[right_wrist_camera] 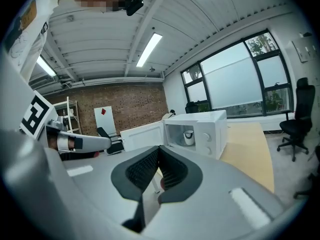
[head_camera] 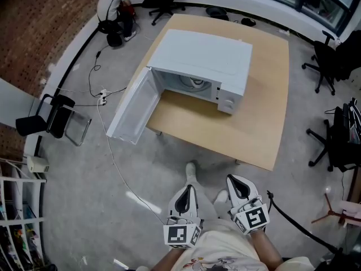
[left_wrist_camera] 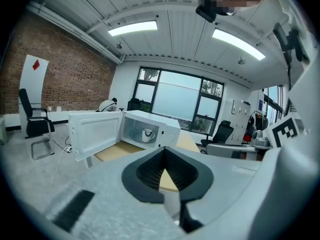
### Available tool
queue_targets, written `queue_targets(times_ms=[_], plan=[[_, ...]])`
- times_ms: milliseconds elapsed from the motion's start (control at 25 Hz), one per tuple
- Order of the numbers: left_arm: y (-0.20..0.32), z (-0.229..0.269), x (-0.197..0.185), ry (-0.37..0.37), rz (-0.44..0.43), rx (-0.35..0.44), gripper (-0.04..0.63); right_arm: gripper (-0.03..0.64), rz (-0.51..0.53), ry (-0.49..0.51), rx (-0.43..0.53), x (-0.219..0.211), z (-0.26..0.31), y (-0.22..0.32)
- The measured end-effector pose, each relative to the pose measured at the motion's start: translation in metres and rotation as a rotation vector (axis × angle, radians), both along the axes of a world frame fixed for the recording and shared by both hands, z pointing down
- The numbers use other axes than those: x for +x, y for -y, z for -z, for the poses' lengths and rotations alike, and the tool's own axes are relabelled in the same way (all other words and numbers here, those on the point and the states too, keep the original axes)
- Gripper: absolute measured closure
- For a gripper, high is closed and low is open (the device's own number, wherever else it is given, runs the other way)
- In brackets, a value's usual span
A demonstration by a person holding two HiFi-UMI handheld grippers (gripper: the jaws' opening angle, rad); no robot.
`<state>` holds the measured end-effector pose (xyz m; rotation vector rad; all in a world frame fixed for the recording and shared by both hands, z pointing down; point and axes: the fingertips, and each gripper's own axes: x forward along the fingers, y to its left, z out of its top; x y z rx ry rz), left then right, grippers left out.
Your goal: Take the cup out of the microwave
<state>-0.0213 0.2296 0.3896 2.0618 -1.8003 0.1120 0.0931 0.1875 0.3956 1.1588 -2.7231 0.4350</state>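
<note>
A white microwave (head_camera: 206,61) stands on a wooden table (head_camera: 265,95) with its door (head_camera: 131,109) swung wide open to the left. Inside it a white cup (head_camera: 196,83) sits on the turntable. The left gripper view shows the cup (left_wrist_camera: 148,135) small and far off, and the right gripper view shows the cup (right_wrist_camera: 188,136) the same way. My left gripper (head_camera: 188,188) and right gripper (head_camera: 236,180) hang side by side low in the head view, well short of the table. Both are shut with nothing between the jaws.
A white cable (head_camera: 115,168) runs across the grey floor from the microwave side. A black chair (head_camera: 53,117) stands at the left, office chairs (head_camera: 330,145) at the right and back. A shelf (head_camera: 20,224) fills the lower left corner.
</note>
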Motion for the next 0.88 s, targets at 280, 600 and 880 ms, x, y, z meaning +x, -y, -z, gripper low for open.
queue_targets(times_ms=[280, 600, 880], plan=[[0.086, 0.001, -0.045, 0.002, -0.09, -0.001, 0.592, 0.609, -0.084, -0.014, 0.003, -0.04, 0.004, 0.072], [0.161, -0.004, -0.081, 0.023, -0.201, 0.003, 0.592, 0.609, -0.185, -0.031, 0.024, -0.09, -0.014, 0.146], [0.193, -0.015, -0.084, 0.043, -0.186, 0.003, 0.592, 0.609, -0.164, -0.036, 0.001, -0.095, -0.019, 0.168]])
